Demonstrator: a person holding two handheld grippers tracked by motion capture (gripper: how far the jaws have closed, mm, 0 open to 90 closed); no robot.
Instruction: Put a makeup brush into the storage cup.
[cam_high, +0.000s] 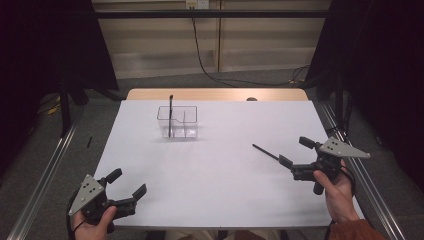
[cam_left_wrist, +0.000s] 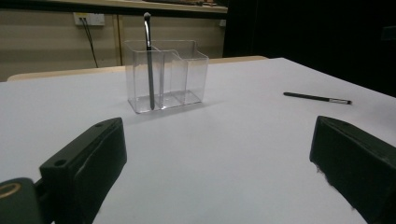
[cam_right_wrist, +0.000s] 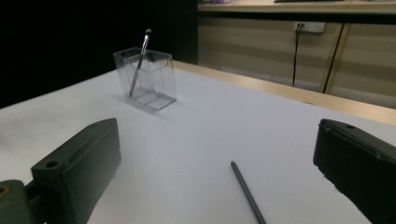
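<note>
Pencil (cam_high: 266, 153), the one dark stick lying flat on the white table (cam_high: 215, 190) between the spread jaws of the right gripper (cam_high: 295, 152), wants a low, square pinch mid-shaft; one brush (cam_high: 170, 116) stands in the one clear organizer (cam_high: 178, 122), left gripper (cam_high: 127, 183) also spread

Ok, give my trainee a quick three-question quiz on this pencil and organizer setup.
1. True or false: the right gripper has its jaws closed on the black pencil.
2. What stands upright in the clear organizer? A) a makeup brush B) scissors C) a spoon
3. Fill in: the left gripper has its jaws ____ above the white table.

Key:
1. False. The jaws are open, and the pencil lies flat on the table between them.
2. A, the makeup brush, in the organizer's left compartment in the high view.
3. open
</note>
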